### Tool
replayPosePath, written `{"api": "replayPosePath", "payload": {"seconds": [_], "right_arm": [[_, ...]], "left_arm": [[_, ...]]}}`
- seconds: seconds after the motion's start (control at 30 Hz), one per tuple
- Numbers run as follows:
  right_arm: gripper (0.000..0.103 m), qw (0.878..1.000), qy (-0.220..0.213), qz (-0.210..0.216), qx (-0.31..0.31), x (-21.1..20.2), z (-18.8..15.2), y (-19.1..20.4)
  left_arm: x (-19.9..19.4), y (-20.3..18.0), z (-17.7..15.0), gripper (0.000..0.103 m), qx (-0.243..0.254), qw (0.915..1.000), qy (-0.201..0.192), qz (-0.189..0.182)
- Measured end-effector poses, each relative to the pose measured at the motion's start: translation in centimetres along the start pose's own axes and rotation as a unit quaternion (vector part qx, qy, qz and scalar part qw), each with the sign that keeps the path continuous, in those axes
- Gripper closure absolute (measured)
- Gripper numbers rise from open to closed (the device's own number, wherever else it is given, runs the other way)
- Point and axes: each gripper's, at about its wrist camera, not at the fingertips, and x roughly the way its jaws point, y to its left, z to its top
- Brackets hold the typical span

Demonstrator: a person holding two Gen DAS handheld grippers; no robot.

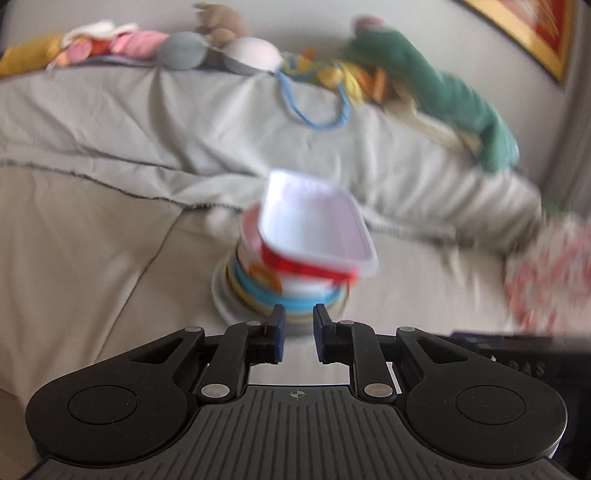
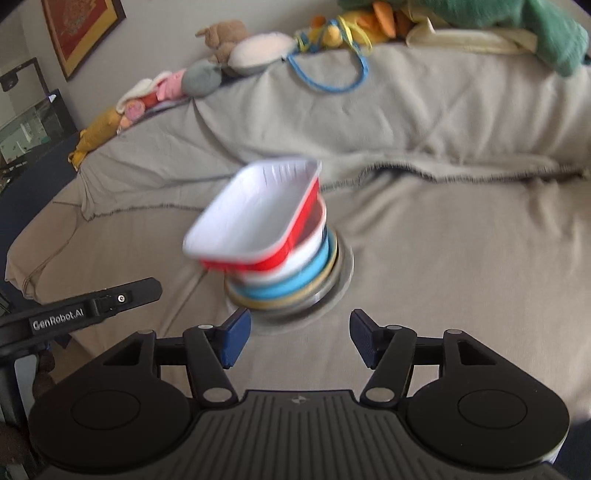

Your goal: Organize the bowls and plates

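A stack of plates and bowls (image 1: 280,291) (image 2: 295,280) stands on a beige sofa seat. A white plate (image 1: 221,295) lies at the bottom, with blue and yellow rimmed dishes above it. A red and white square bowl (image 1: 314,225) (image 2: 258,218) sits tilted on top. My left gripper (image 1: 298,325) is just in front of the stack, its jaws a narrow gap apart and empty. My right gripper (image 2: 300,332) is open and empty, just in front of the stack. The left gripper's body also shows in the right wrist view (image 2: 92,306).
Stuffed toys (image 2: 229,44) line the top of the sofa back, with a green one (image 1: 450,88) at the right. A red patterned item (image 1: 550,273) lies blurred on the seat to the right. A framed picture (image 2: 77,26) hangs on the wall.
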Motion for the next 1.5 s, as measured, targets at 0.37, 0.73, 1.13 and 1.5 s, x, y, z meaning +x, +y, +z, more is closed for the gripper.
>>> {"api": "replayPosePath", "payload": {"seconds": [0.37, 0.73, 1.13, 1.5], "right_arm": [[0.04, 0.998, 0.046, -0.032, -0.01, -0.3, -5.4, 2.2], [0.037, 0.998, 0.047, -0.042, -0.017, -0.3, -5.3, 2.2], [0.036, 0.998, 0.043, -0.045, -0.019, -0.4, -5.4, 2.6], [0.036, 0.998, 0.04, -0.046, -0.021, -0.7, -5.4, 3.0]], "left_arm": [[-0.4, -1.6, -4.0, 0.085, 0.013, 0.9979, 0.063, -0.008], [-0.9, -2.4, -4.1, 0.087, 0.036, 0.9975, 0.057, 0.019], [-1.3, -2.1, -4.1, 0.087, 0.035, 0.9978, 0.052, 0.023], [-1.6, -2.4, -4.2, 0.087, 0.039, 0.9978, 0.046, 0.026]]}}
